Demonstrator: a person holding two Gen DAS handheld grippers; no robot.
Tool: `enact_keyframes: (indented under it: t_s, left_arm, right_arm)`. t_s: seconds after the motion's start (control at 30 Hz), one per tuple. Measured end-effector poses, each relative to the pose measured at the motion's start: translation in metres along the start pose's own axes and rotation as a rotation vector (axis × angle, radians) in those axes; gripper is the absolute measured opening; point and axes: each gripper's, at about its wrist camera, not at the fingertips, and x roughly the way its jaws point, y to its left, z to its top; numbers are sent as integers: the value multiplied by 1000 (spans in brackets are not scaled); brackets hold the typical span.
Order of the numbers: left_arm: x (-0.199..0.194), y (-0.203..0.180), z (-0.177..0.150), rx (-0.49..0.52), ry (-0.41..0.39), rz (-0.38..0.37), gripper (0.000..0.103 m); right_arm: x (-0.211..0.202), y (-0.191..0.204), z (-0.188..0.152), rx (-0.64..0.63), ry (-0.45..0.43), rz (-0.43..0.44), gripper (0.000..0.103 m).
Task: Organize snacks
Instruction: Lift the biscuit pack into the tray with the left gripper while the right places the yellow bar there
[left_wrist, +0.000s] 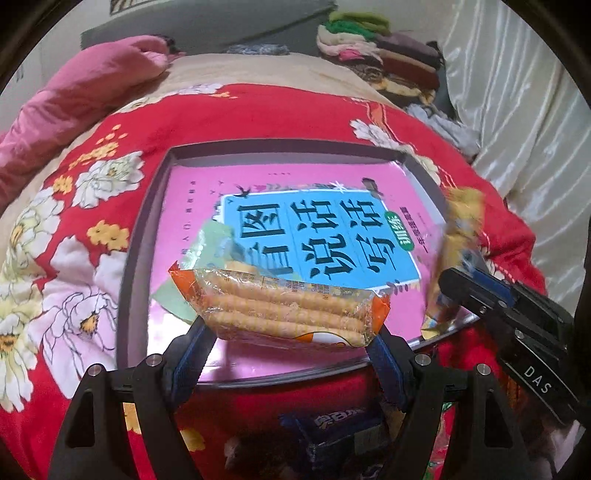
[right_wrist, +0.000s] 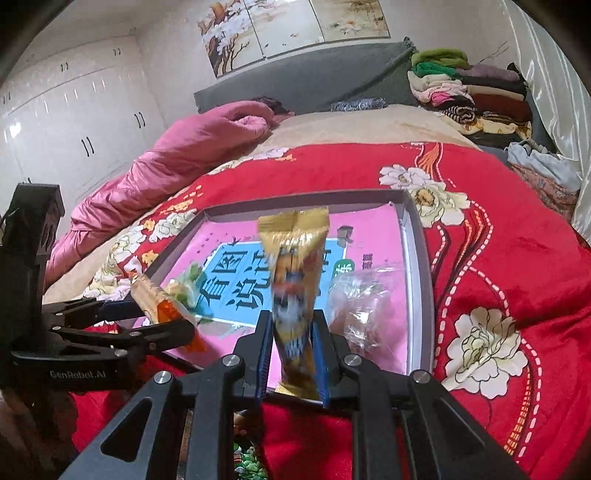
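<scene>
A clear, orange-ended biscuit pack (left_wrist: 280, 306) showing stacked golden biscuits is clamped in the left claw (left_wrist: 288, 343); a slim gold wrapper (right_wrist: 297, 295), blurred, is pinched in the right claw (right_wrist: 293, 354).

I see red floral quilt (right_wrist: 498, 236) spread over bed, pink duvet (right_wrist: 177, 155) bunched at left, folded clothes stack (right_wrist: 472, 92) far right by grey headboard (right_wrist: 295, 81), white wardrobe (right_wrist: 74, 118), flower paintings (right_wrist: 288, 29) on wall.
</scene>
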Motion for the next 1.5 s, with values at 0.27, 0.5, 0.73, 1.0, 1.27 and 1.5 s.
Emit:
enact_keyframes:
  t_s: [0.27,0.5,0.73,1.0,1.27,1.5]
  left_arm:
    - [8,-2,-2,0,31,-29,81]
    - [10,0,-4,-11,34,-33,82]
    - [7,6,-6,-24,39,-50,82]
    - [3,7,-8,-16,35,-59,83]
    - [-6,9,-16,20,18,-80,85]
    - [-13,9,-18,35,10,-73,85]
  right_arm:
    - [3,-2,-3,4,21,9,21]
    - [2,-1,-4,2,25,2,21]
    - [0,0,-5,-5,27,0,21]
    - [-4,0,-5,-10,21,1,25]
    - [-7,0,-4,-10,16,-2,26]
    - [-10,3,-4,-22,7,1,30]
